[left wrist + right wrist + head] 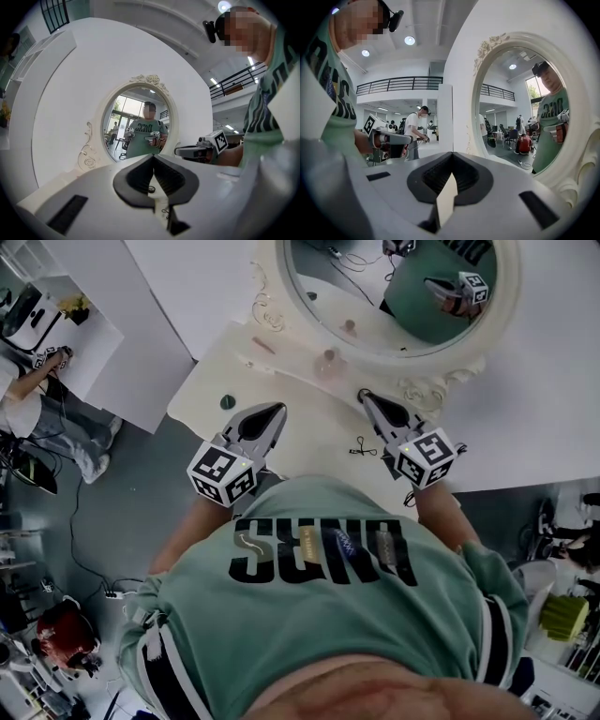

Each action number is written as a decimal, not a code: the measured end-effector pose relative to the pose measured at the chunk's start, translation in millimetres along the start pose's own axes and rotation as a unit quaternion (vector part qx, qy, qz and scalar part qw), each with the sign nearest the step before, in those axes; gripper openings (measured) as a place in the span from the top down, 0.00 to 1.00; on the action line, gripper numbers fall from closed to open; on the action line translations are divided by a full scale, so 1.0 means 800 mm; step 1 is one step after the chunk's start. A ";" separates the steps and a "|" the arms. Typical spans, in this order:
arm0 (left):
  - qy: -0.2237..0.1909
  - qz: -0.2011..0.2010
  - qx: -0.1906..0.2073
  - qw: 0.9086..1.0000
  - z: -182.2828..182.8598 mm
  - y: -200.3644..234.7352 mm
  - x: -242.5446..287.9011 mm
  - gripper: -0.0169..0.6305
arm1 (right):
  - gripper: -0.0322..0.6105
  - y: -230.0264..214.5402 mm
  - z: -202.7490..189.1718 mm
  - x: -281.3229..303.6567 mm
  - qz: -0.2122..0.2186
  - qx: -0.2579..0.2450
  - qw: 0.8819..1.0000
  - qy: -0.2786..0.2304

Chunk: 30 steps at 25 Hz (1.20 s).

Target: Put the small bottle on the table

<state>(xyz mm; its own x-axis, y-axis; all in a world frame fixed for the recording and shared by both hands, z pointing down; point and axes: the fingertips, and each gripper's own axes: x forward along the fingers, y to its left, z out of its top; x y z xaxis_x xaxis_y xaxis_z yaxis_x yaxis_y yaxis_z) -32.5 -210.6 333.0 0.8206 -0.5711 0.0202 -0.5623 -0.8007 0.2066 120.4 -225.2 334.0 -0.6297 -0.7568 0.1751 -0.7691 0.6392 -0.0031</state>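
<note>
Left gripper [277,411] and right gripper [365,396] clenched shut, empty, over the table [214,381].
Small bottle [330,361] stands on the table at the mirror [507,306] base, clear of both — placement looks done; lift away straight, no sweeping toward it.

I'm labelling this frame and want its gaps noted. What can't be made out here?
- Small bottle: head view, tiny and pale by the mirror; cap and contents unreadable; neither gripper view shows it.
- Table: head view, near edge hidden by the person's shirt.
- Black scrap and dark disc: head view, too small to identify.
</note>
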 end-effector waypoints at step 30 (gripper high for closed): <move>-0.004 0.009 0.000 1.000 0.005 0.008 -0.003 0.96 | 0.96 -0.004 -0.003 0.004 -0.003 -0.014 1.000 0.018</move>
<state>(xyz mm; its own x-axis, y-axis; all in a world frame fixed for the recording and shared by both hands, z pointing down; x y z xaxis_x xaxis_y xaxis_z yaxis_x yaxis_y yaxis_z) -38.6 -214.8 330.6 0.8099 -0.5864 0.0157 -0.5764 -0.7905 0.2069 121.5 -229.4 337.1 -0.6200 -0.7557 0.2112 -0.7694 0.6383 0.0252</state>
